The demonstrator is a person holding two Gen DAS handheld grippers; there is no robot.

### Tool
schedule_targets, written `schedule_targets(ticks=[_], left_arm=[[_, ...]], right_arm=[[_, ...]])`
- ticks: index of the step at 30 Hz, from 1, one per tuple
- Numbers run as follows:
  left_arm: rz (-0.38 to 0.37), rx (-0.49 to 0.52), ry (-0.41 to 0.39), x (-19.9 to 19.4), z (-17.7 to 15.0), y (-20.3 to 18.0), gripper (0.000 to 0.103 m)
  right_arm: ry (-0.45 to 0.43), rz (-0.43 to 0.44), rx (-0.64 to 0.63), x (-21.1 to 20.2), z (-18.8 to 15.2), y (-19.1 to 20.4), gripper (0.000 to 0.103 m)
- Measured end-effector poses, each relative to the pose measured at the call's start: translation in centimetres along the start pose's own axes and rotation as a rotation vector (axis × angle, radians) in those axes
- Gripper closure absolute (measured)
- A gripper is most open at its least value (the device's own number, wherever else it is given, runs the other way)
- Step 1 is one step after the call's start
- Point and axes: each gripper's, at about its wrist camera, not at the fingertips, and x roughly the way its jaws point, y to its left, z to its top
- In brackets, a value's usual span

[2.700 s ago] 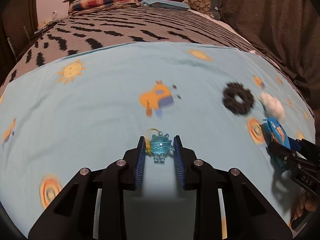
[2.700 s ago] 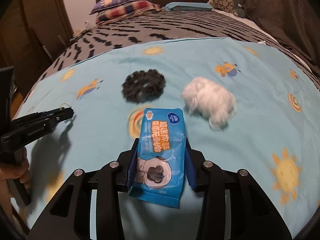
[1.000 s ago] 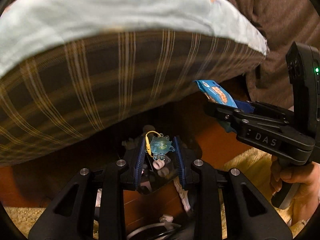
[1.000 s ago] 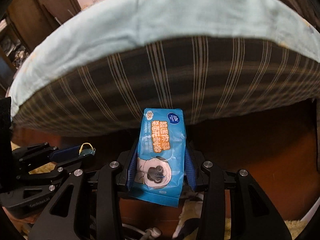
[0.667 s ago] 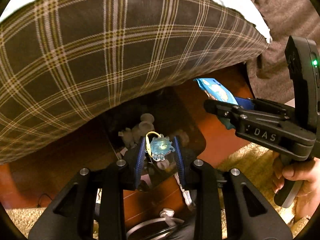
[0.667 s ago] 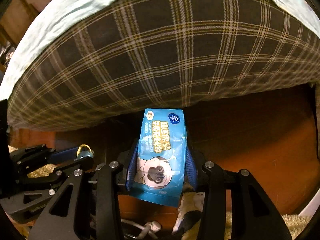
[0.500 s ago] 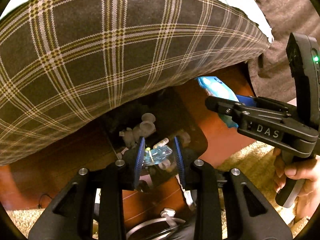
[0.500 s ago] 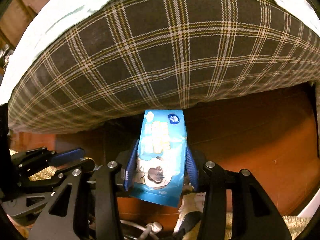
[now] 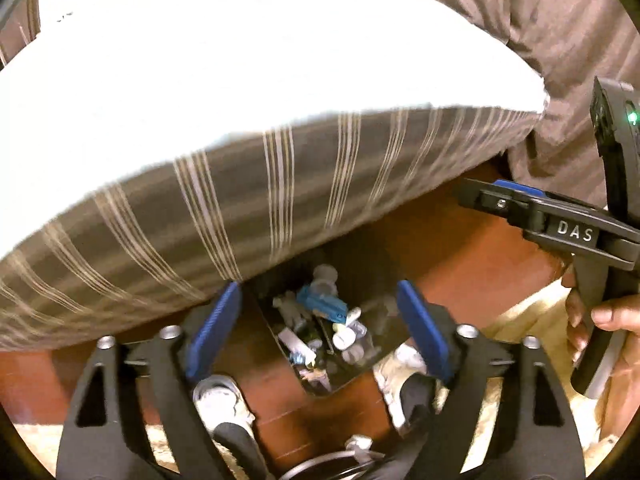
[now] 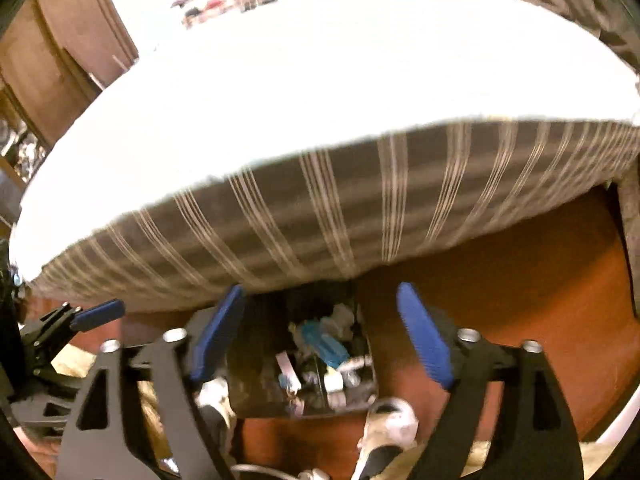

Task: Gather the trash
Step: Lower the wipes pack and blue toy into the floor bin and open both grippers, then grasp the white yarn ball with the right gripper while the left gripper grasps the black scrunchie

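A dark trash bin [image 9: 360, 372] sits on the floor below the bed edge and holds several bits of trash. The blue wipes packet [image 9: 322, 304] lies inside it, also seen in the right wrist view [image 10: 324, 346]. The small blue toy is not clearly told apart among the trash. My left gripper [image 9: 320, 328] is open and empty above the bin. My right gripper [image 10: 320, 336] is open and empty above the bin [image 10: 256, 380]. The right gripper also shows at the right of the left wrist view [image 9: 496, 192].
The bed [image 9: 240, 80] with its plaid side [image 9: 280, 200] overhangs the bin. Red-brown wooden floor [image 10: 520, 300] lies around it. A beige rug [image 9: 532, 320], the person's feet in socks [image 10: 384, 424] and a cable [image 9: 320, 464] are at the bottom.
Both grippers opened wide. The blue toy dropped from the left gripper and the wipes packet dropped from the right gripper into the bin. Both views tilted up and are blurred.
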Motion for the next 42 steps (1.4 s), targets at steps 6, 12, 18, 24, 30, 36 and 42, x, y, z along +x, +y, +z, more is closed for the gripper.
schedule_targets(ticks=[6, 12, 18, 24, 30, 36, 42], left_arm=[[-0.014, -0.061, -0.113, -5.2, 4.2, 1.1, 0.008], [0.056, -0.058, -0.197, -9.3, 9.3, 2.2, 0.008], [0.078, -0.069, -0.253, -11.1, 15.4, 3.9, 0.008], [0.134, -0.036, -0.287, -9.2, 21.0, 4.7, 0.008], [0.160, -0.015, -0.260, -5.3, 24.4, 5.6, 0.008], [0.132, -0.033, -0.214, -1.1, 27.2, 7.0, 0.008], [0.129, -0.020, -0.198, 2.1, 29.2, 7.2, 0.009]], right_arm=[[-0.116, 0.048, 0.007, -5.0, 4.5, 0.1, 0.005], [-0.216, 0.009, -0.061, -8.6, 10.2, 0.4, 0.004], [-0.259, -0.025, -0.134, -8.3, 15.1, 1.6, 0.004], [-0.241, -0.042, -0.140, -4.4, 19.2, 2.2, 0.004], [-0.188, -0.048, -0.123, 0.9, 23.2, 2.3, 0.005], [-0.153, -0.064, -0.156, 5.7, 26.8, 3.1, 0.009], [-0.099, -0.061, -0.125, 9.9, 30.0, 2.6, 0.018]])
